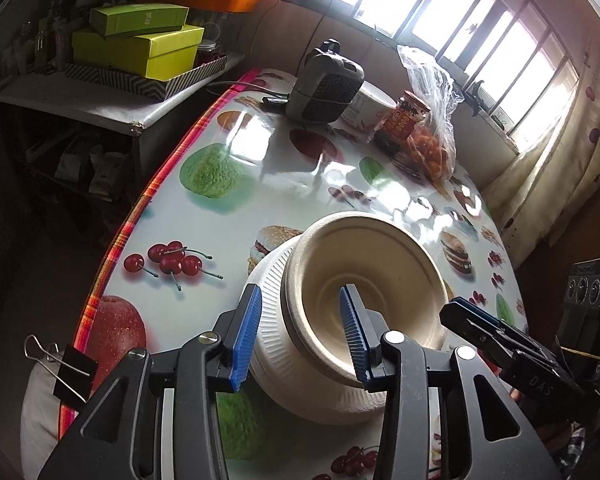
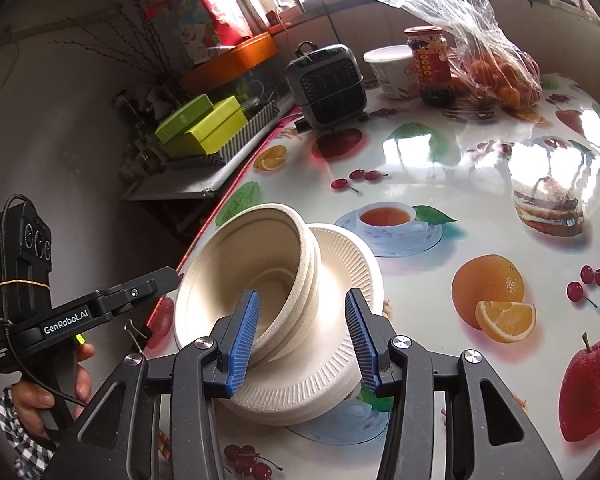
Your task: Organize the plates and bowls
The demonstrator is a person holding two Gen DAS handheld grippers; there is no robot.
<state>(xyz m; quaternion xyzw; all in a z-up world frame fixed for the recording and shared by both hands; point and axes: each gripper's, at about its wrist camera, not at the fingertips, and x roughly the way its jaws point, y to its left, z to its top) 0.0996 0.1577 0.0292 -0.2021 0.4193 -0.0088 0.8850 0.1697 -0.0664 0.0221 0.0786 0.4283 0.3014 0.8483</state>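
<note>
A stack of beige paper bowls (image 1: pixel 364 276) sits tilted inside a stack of ribbed white paper plates (image 1: pixel 276 344) on the fruit-print table (image 1: pixel 240 168). My left gripper (image 1: pixel 300 340) is open, its jaws straddling the near rim of bowls and plates, one blue pad (image 1: pixel 246 332) outside and one inside. My right gripper (image 2: pixel 302 332) is open too, straddling the bowls (image 2: pixel 256 264) and plates (image 2: pixel 340 264) from the other side. Each gripper shows in the other's view: the right (image 1: pixel 500 336), the left (image 2: pixel 100 300).
At the table's far end stand a small grey heater (image 1: pixel 324 80), a white tub (image 1: pixel 370 106), a red-labelled jar (image 1: pixel 400 124) and a plastic bag of oranges (image 1: pixel 432 144). A side shelf with green boxes (image 1: pixel 140 44) lies beyond the left edge. A binder clip (image 1: pixel 66 372) grips the tablecloth edge.
</note>
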